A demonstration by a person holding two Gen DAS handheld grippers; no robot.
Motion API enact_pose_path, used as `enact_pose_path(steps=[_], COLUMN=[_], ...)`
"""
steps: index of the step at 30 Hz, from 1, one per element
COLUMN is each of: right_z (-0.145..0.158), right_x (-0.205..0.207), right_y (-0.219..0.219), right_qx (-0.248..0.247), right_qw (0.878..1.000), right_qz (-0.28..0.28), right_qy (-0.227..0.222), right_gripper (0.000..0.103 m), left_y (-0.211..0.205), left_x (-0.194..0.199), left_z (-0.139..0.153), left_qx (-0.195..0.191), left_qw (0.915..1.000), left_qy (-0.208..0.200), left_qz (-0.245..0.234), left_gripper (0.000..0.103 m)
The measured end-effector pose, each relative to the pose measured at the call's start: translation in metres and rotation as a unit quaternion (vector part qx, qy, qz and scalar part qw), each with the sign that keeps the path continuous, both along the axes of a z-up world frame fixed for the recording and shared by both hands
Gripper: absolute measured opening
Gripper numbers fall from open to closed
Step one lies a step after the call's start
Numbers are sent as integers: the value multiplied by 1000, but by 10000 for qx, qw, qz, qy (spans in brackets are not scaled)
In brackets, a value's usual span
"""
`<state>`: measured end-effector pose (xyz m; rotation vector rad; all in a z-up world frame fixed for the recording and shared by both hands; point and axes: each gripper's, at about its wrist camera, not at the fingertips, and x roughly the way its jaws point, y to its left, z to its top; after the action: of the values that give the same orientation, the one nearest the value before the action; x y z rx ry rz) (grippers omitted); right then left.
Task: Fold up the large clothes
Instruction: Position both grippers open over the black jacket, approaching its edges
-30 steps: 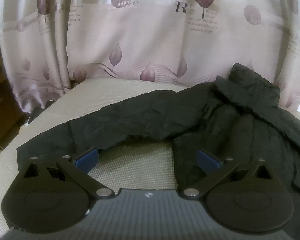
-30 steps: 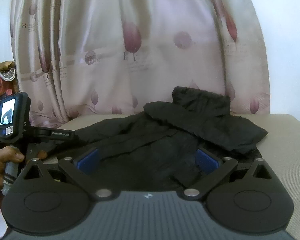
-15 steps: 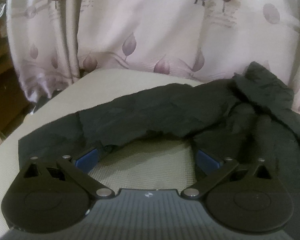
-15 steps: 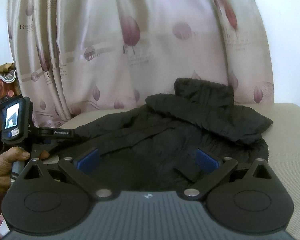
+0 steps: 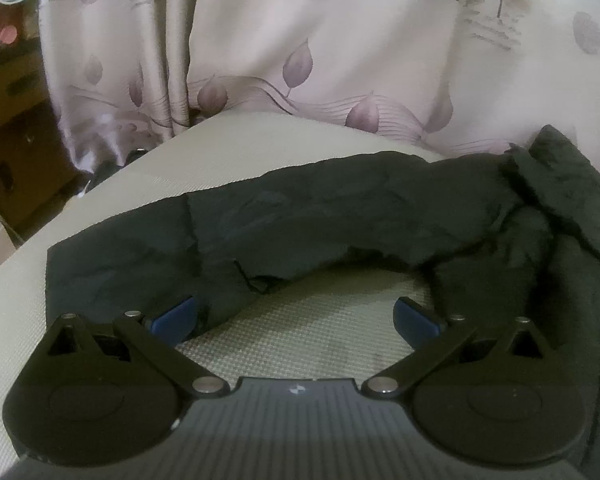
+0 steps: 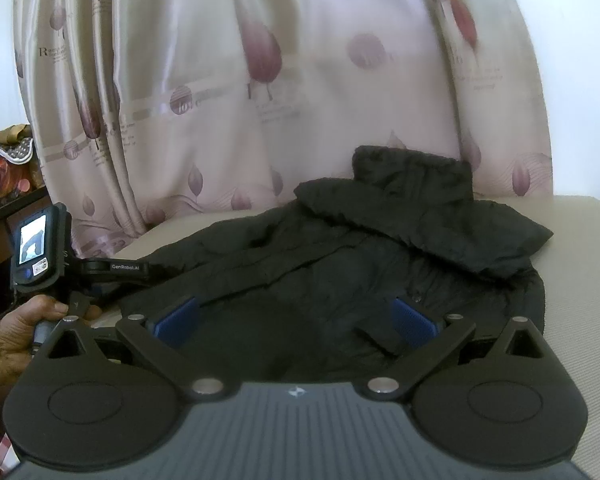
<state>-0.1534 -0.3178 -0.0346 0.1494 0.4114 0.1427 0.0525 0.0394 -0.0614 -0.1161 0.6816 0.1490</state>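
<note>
- Jacket (image 6: 380,264): we judge it light, soft and limp, with a thin crinkled shell that may slide between the pads, so it will sag and drag rather than hold any shape when lifted.
- We would take hold at an edge or seam where the cloth doubles up, such as the sleeve (image 5: 300,232) end near the left tongs (image 5: 296,316), or the hem, not the loose middle.
- It looks black and matte, wrinkled all over, with a stand-up collar (image 6: 412,172) at the far side and one long sleeve stretched out to the left.
- It lies spread on the beige woven surface (image 5: 300,332), in front of a pale curtain (image 6: 300,80) printed with leaves, the collar towards the curtain and the body towards us.
- Our left tongs are spread wide and hold nothing; bare surface shows between the blue pads, with the sleeve just beyond them.
- Our right tongs (image 6: 296,316) are also spread wide and empty, hovering over the near part of the jacket body.
- In the right view, a hand (image 6: 24,332) grips the handle of the left tool at the left edge.
</note>
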Motion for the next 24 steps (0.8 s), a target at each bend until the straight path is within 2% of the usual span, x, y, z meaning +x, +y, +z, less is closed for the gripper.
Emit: enact_pose_path(steps=[10,24], right_z=[-3,-7], right_x=[2,5], right_y=[0,-1], right_qx=[79,160], right_qw=[9999,9997], right_qz=[25,29], right_qy=[81,157], right_gripper=[103,103], left_y=[4,24], left_x=[3,9], left_z=[-4,-11], left_qx=[-48,-392], left_qw=[9999,9982], left_qy=[75,202], left_qz=[119,417], left_gripper=[103,103])
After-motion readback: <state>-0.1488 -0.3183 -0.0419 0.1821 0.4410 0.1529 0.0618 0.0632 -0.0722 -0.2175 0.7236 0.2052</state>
